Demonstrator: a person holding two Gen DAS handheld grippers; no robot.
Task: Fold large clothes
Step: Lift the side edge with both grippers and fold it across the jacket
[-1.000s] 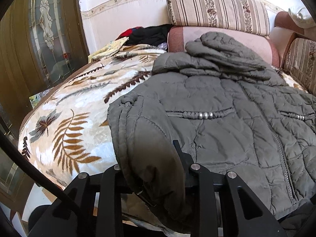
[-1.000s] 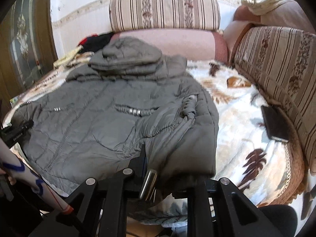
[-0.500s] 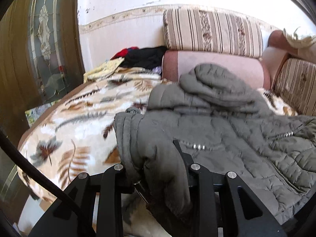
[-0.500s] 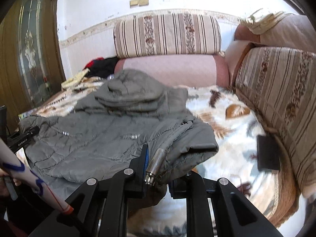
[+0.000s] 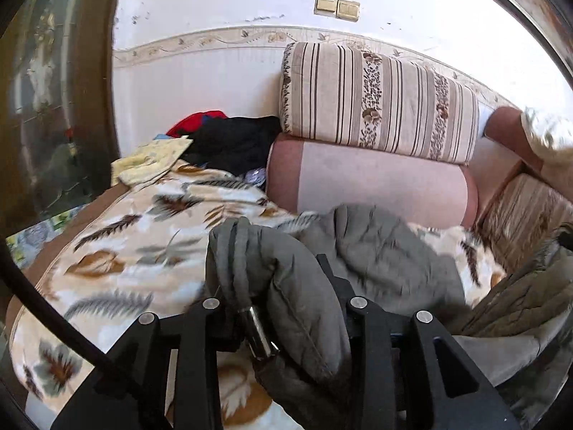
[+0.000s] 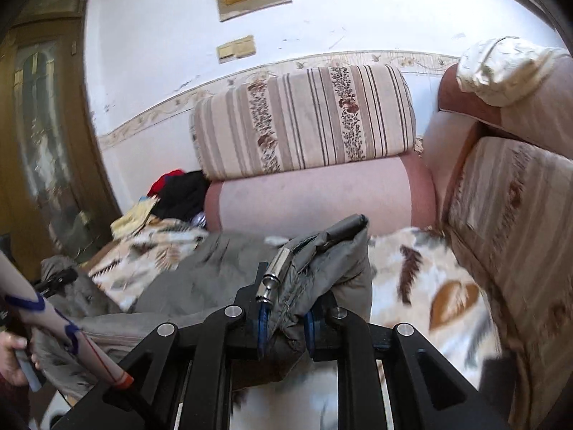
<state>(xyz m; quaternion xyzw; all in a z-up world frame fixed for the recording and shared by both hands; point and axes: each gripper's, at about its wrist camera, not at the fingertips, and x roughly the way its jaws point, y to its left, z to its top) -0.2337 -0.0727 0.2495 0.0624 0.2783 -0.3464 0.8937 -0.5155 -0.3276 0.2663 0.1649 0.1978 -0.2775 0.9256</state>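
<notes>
While both jaws clench the grey jacket [image 5: 308, 286], striped cushions [image 6: 304, 118] and piled clothes [image 5: 229, 139] lie beyond.

A white wall [image 5: 222, 3] with a patterned border strip carries light switches [image 5: 336, 8]. Striped cushions [image 6: 304, 122] line the sofa's back edge, and a wooden door [image 6: 46, 136] stands left.

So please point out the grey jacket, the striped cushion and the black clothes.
grey jacket [image 5: 297, 286]: left wrist view, on the bunched fabric between the claw fingers.
striped cushion [image 5: 379, 100]: left wrist view, on its front face.
black clothes [image 5: 232, 143]: left wrist view, on the pile's middle.
</notes>
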